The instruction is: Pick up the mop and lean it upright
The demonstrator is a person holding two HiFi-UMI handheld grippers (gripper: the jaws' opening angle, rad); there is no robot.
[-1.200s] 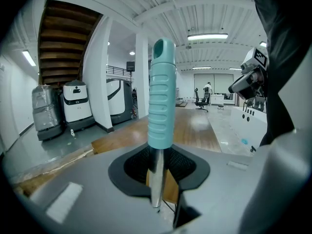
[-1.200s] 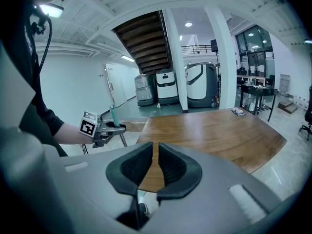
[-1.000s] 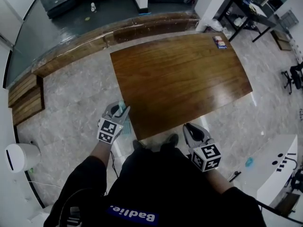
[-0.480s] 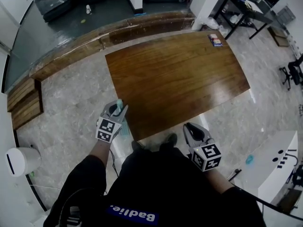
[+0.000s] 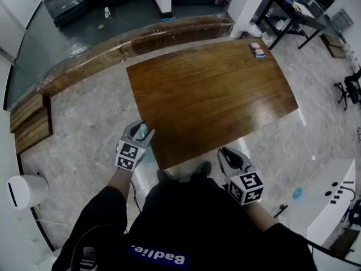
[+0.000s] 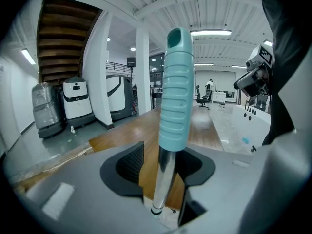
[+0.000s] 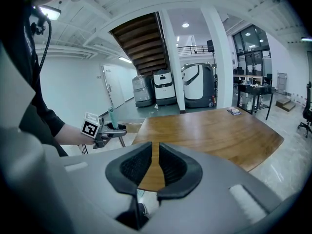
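The left gripper (image 5: 141, 130) has just been opening its jaws. The mop (image 6: 176, 89) stands upright between the pads, which now sit clear of its shaft, so this looks like the release. It is at lower left of the head view, by the tabletop (image 5: 214, 89) corner; whether it actually rests on the edge is hard to tell. The right gripper (image 5: 228, 156) is empty, its jaws almost together. Counted: one mop, two grippers, one tabletop, one small packet (image 5: 257, 49).
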